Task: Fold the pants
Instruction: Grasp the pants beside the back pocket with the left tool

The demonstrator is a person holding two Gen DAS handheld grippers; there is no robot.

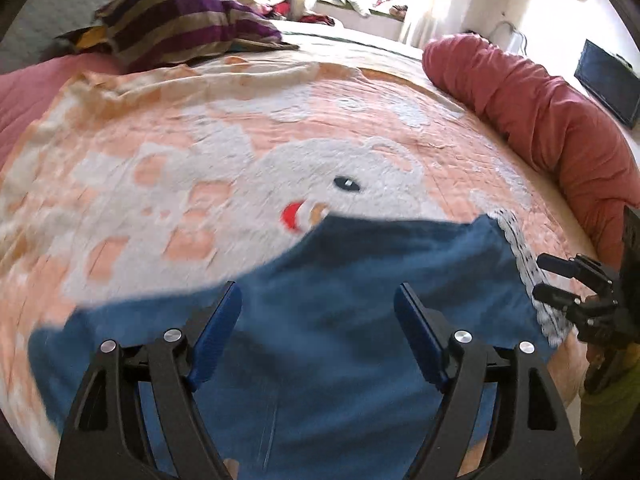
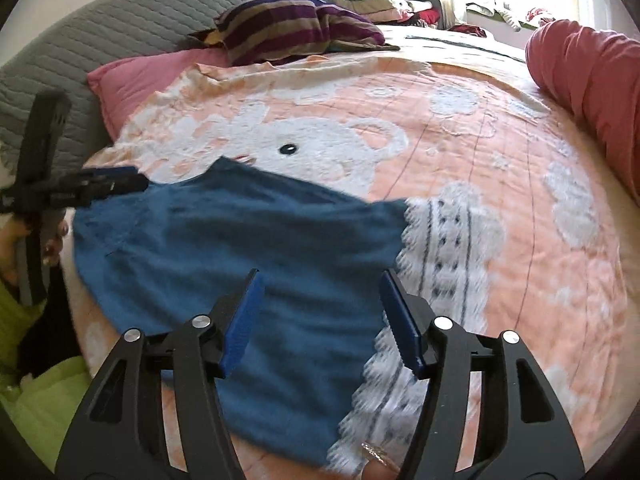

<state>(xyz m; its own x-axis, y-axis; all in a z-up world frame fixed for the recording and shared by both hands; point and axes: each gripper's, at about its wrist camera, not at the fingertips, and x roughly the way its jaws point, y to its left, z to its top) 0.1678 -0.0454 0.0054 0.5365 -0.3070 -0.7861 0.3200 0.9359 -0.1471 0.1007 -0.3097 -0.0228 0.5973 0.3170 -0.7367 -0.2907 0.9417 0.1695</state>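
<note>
Pants: blue pants (image 2: 240, 260) lie spread on the bedspread (image 2: 500, 128), near edge, ready for folding.
Left gripper (image 1: 318, 300): wide, holding nothing, above the cloth.
Right gripper (image 2: 320, 284): wide, holding nothing, above the pants' right edge.

No legible text, label or number anywhere (blanket (image 2: 440, 128) with pictures only)

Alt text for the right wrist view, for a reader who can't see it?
Blue pants lie spread on a peach blanket covering a bed, under the open right hand-held gripper. The left hand-held gripper reaches the pants' far left edge; striped pillow behind.
</note>
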